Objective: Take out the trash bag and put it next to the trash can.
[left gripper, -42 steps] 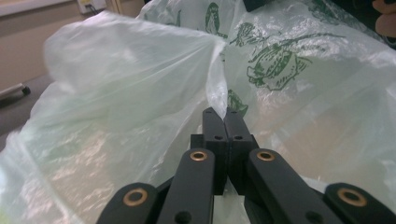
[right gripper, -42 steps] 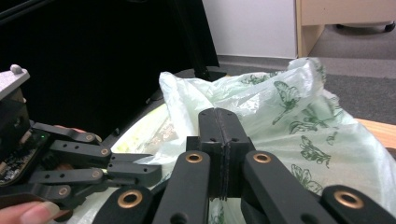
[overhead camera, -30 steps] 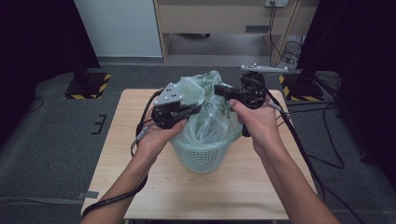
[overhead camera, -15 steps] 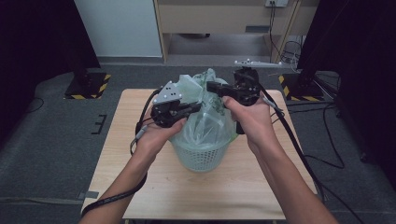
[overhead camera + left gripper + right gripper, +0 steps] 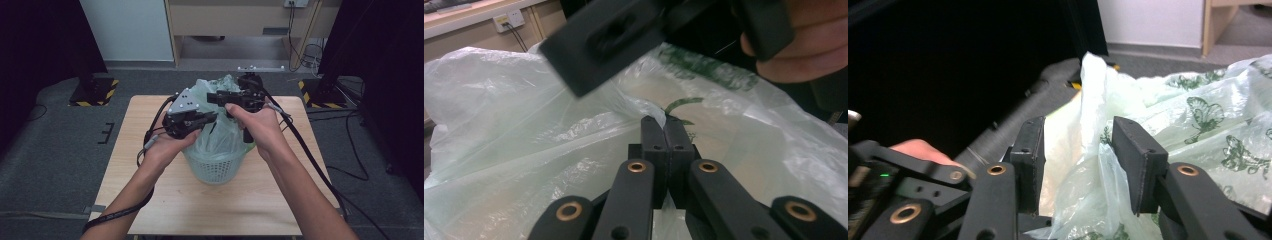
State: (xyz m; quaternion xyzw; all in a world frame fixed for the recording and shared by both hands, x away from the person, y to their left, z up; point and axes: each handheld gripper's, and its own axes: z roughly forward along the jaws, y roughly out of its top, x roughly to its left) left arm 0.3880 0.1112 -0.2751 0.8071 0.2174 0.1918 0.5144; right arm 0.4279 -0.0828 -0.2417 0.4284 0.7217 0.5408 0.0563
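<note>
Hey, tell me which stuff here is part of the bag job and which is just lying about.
In the job:
- plastic bag
- mesh basket that holds it
- left gripper, shut on the bag
- right gripper, jaws just been opening, bag film between them

Lying about:
- floor cables
- yellow-and-black striped stand bases

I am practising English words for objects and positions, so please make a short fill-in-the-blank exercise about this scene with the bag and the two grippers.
1. The thin plastic bag lines a pale green ____ on the wooden table.
2. The left gripper has its jaws ____ on a fold of the bag.
3. The right gripper has its jaws ____, with bag film between them.
4. The print on the bag shows green ____.

Missing words: basket; shut; open; butterflies
</note>
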